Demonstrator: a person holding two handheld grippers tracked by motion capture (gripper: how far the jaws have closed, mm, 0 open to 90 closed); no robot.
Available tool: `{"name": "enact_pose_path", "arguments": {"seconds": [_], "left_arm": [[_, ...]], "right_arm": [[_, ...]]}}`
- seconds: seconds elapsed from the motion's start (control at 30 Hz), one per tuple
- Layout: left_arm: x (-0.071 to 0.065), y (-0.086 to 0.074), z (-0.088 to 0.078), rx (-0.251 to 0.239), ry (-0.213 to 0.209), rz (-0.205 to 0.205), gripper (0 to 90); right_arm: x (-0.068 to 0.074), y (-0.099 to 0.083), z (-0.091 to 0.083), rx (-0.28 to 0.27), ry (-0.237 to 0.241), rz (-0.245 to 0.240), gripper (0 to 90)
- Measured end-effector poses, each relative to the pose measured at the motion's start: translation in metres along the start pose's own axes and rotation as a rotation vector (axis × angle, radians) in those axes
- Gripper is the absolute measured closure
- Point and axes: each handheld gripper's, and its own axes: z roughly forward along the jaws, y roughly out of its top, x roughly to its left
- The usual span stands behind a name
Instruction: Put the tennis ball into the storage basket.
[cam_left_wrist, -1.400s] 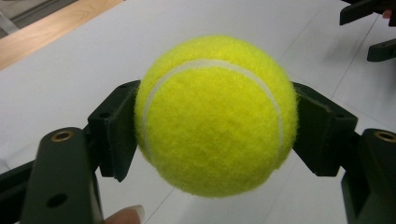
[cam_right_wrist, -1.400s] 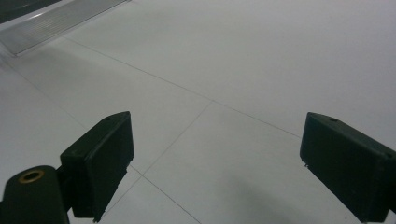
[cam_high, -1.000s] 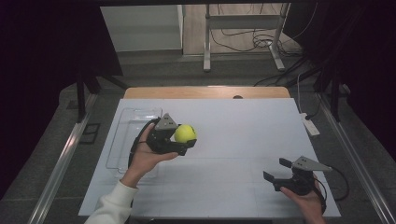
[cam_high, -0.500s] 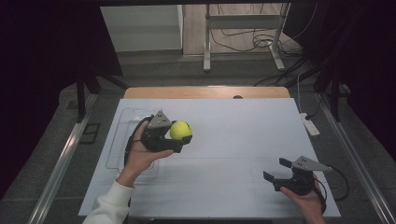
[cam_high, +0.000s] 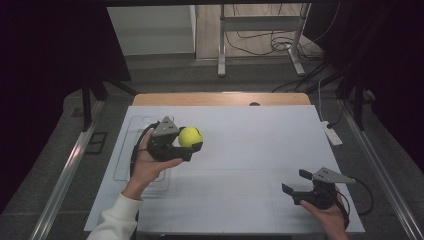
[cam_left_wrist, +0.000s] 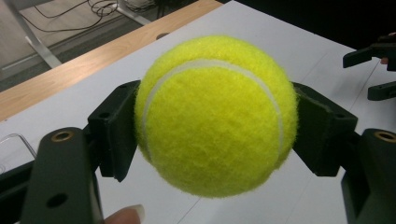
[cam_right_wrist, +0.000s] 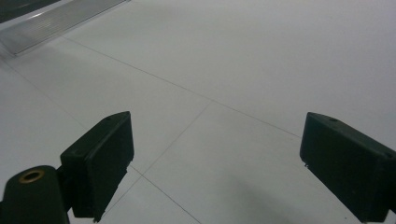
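Left gripper (cam_high: 189, 144) clamps the tennis ball (cam_high: 190, 136); close up, its seam (cam_left_wrist: 210, 65) shows. Right gripper (cam_high: 299, 182) gapes wide, perhaps just above the white table (cam_high: 260, 145).

Left gripper (cam_high: 192, 145) at about nine o'clock in the high view, lifted in an upturned left hand (cam_high: 150, 165), white sleeve running off toward seven o'clock, jaws pointing toward three o'clock and clamped on a ball (cam_high: 190, 136). Right gripper (cam_high: 298, 182) low at five o'clock, cradled in the right hand (cam_high: 330, 215), jaws spread wide, aimed toward nine o'clock.
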Motion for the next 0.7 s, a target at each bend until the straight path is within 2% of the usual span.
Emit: {"name": "enact_pose_path", "arguments": {"seconds": [0.7], "left_arm": [[0.0088,-0.0002,-0.01,-0.044,0.026,-0.018,25.5]], "right_arm": [[-0.0002,-0.0001,0.0,0.001,-0.001,0.0,9.8]]}}
